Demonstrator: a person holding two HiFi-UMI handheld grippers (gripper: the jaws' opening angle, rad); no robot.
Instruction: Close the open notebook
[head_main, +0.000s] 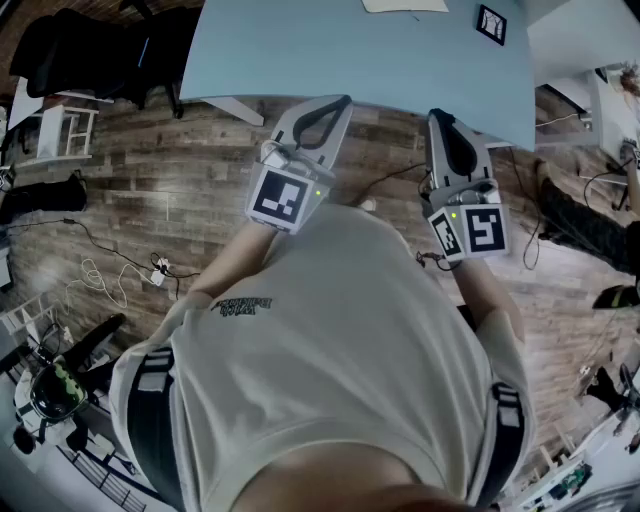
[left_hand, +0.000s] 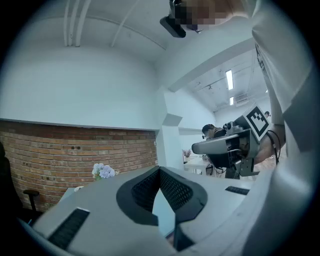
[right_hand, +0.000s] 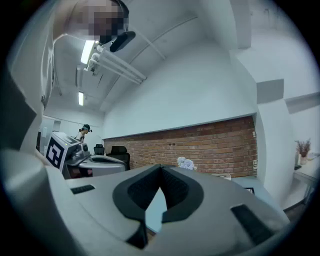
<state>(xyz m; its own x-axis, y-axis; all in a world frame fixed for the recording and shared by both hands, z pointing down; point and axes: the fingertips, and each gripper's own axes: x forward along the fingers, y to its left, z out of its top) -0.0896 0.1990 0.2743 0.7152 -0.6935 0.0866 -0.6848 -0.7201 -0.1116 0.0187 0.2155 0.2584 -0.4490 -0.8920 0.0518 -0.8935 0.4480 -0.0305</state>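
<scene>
"Pale blue table (head_main: 330, 50) across the top of the head view; on its far side lies a flat cream-white sheet-like thing, taken as the notebook (head_main: 405, 5); the picture's upper edge cuts it, so only a thin near strip shows; open or closed: cannot tell," the first observer enters.

"Position relative to other items?" the second observer asks.

"To its right on the same table, a small black-framed square marker (head_main: 491, 23), apart from it; both grippers well short of it, at the table's near edge."

"Jaw state, left gripper (left_hand: 160, 170)?"

"Tips pressed together in its own view; nothing pinched; behind the tips the dark ribbed pads bow out into a loop, and pale blue tabletop shows through it; the other gripper appears at that view's right."

"Right gripper (right_hand: 160, 168)?"

"Same reading: tips meeting, nothing between them; loop behind shows tabletop; a red brick wall (right_hand: 200, 142) beyond, with a bunch of pale flowers (right_hand: 186, 163) in front of it."

"Head view, remainder?"

"Both grippers held side by side, apart, in front of the person's cream shirt (head_main: 340, 340); each carries its marker cube; wood-plank floor (head_main: 180, 170) below, with loose cables on it; a black chair (head_main: 90, 50) at upper left."
</scene>
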